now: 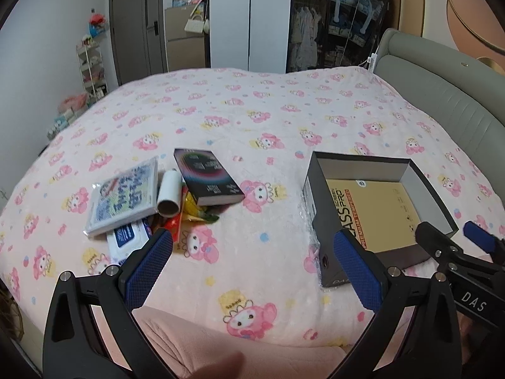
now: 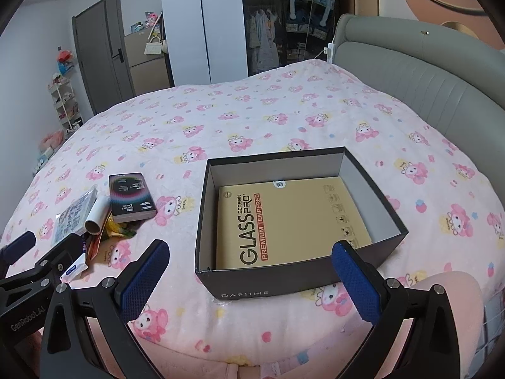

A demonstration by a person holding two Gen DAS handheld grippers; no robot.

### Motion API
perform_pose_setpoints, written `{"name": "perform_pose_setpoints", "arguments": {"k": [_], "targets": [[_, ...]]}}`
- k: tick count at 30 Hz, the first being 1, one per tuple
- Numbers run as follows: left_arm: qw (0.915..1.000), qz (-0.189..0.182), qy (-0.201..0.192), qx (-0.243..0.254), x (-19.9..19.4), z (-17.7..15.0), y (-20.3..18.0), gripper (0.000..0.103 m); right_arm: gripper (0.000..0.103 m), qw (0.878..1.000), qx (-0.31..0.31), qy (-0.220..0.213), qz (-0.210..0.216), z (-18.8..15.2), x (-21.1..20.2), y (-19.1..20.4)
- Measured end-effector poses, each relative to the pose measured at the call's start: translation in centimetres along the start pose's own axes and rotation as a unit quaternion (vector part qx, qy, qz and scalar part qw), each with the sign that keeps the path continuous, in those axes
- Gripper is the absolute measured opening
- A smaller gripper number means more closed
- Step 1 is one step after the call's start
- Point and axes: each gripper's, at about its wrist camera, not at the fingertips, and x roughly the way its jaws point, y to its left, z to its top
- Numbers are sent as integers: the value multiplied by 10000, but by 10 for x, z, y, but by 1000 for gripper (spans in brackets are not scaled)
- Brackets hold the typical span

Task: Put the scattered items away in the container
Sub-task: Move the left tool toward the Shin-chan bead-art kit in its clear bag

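Observation:
A black open box (image 2: 246,284) (image 1: 311,189) sits on the bed and holds a tan screen-protector package (image 2: 293,221) (image 1: 382,214). Left of it lies a pile: a dark book (image 1: 208,175) (image 2: 131,197), a white lint roll (image 1: 170,194) (image 2: 96,214), a flat blue-and-white packet (image 1: 124,195) (image 2: 74,214), a wet-wipes pack (image 1: 127,240), and yellow and red snack wrappers (image 1: 192,211). My left gripper (image 1: 252,268) is open and empty, between pile and box. My right gripper (image 2: 252,274) is open and empty at the box's near wall. Each shows in the other's view.
The bed is covered by a pink cartoon blanket (image 1: 252,110). A grey padded headboard (image 1: 442,94) runs along the right. Wardrobes and a shelf rack (image 1: 91,69) stand beyond the bed's far edge.

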Motion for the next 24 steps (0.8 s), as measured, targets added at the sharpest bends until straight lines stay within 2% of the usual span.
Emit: {"name": "perform_pose_setpoints", "arguments": {"k": [3,6,8,12,15,17,20,22,23,24], "targets": [[10000,-38,61,-49,0,-1,0,102,103,9997,-86,75,212,2,-3,1],[9999,-89,88,-108,-1,1,6,101,103,9975,-322,383,506,11,4,13],[9997,-156,26,-172,-3,8,25,101,103,9953,-591,379,666,20,7,29],[9990,-9,-168,-405,-11,25,74,100,103,9891,-1104,93,968,52,9,64],[9978,171,-232,-605,-12,27,112,96,103,9824,-1383,111,1251,62,24,96],[9960,315,-177,-815,-7,24,138,93,103,9777,-1529,298,1411,64,42,120],[9901,395,130,-1344,11,13,181,90,96,9669,-1718,734,1740,58,71,159],[9831,444,460,-1717,27,2,205,80,82,9597,-1889,939,1856,52,84,182],[9785,440,635,-1914,38,-4,218,73,78,9561,-1993,1028,1889,48,91,194],[9741,428,749,-2090,46,-10,227,70,69,9522,-2096,1118,1922,45,98,207]]}}
